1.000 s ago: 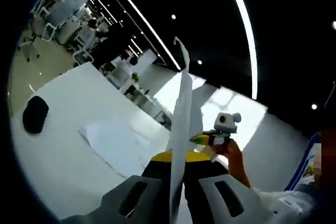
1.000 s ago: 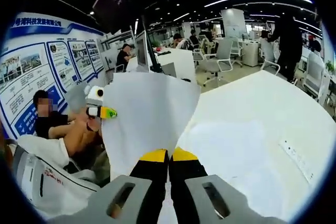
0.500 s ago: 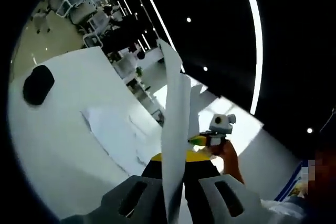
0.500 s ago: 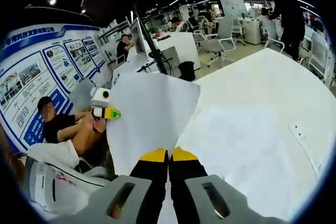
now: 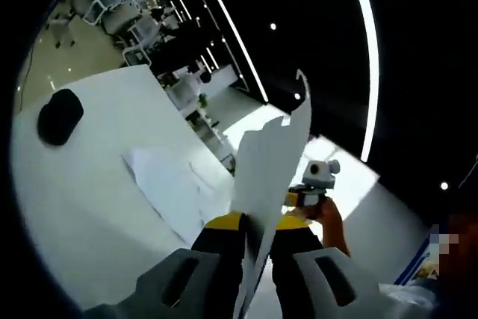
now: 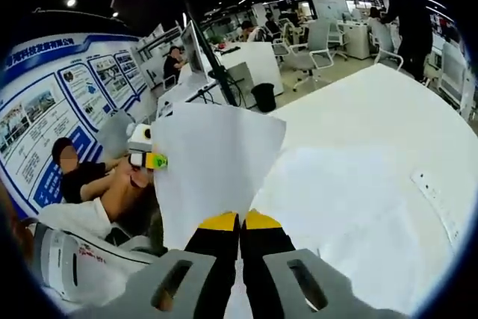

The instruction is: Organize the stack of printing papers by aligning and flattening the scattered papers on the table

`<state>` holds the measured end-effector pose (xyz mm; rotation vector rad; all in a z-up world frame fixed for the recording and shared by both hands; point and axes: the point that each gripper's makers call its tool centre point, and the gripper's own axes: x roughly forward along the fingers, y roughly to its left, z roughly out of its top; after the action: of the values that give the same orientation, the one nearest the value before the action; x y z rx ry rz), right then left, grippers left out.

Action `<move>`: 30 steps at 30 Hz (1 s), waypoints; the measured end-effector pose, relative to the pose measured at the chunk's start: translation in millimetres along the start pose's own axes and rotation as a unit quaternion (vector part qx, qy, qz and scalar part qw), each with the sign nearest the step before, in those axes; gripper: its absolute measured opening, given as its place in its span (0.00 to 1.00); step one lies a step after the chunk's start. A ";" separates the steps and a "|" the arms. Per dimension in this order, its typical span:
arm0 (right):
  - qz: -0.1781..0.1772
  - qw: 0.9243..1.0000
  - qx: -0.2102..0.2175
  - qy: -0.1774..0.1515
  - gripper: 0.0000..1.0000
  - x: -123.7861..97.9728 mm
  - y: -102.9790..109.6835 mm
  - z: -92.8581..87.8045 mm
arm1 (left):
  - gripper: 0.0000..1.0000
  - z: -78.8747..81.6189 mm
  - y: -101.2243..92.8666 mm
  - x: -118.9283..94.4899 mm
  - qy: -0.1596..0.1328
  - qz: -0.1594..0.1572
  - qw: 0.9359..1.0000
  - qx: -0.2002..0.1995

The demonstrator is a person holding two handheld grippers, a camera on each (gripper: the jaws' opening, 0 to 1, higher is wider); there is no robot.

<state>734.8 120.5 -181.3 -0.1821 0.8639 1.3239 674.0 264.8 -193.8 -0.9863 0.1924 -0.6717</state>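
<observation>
Rising from between the yellow-tipped jaws of both grippers, a white sheet of printing paper [image 6: 213, 162] is held up off the table, pinched at its lower edge on each side. In the right gripper view the right gripper [image 6: 240, 222] has its jaws closed tight on the sheet, whose broad face fans out above them. In the left gripper view the left gripper [image 5: 250, 223] is likewise clamped on the same sheet [image 5: 270, 162], seen here nearly edge-on with a curled top corner. More printing papers [image 5: 168, 188] lie loosely spread on the white table [image 5: 82, 184] below; in the right gripper view they [image 6: 336, 207] lie flat on the tabletop [image 6: 373, 117]. A black oval object [image 5: 60, 116] rests near the table's far edge, well apart from the papers. Office chairs [image 6: 317, 54] and desks stand beyond, and a blue poster wall [image 6: 52, 102] is at the left
</observation>
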 end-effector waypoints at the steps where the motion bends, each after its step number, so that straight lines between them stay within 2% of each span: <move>1: 0.001 1.000 0.001 0.000 0.00 0.1 -0.1 -0.5 | 0.16 -0.7 -0.2 0.2 0.000 0.000 1.000 -0.001; 9: -0.009 1.000 0.004 0.002 0.00 -2.5 -11.9 -1.5 | 0.16 -0.3 0.4 -0.1 0.001 -0.005 1.000 -0.013; 18: 0.014 1.000 -0.016 -0.002 0.00 4.4 7.7 -0.9 | 0.16 0.0 2.0 1.4 0.003 -0.004 1.000 -0.015; 30: 0.020 0.999 -0.033 0.002 0.00 13.1 18.6 2.3 | 0.16 1.9 4.1 -0.3 0.000 0.000 1.000 -0.015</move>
<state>719.1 137.1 -181.7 -0.2206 0.8321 1.3917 676.4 267.9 -196.2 -1.0153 0.2038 -0.6711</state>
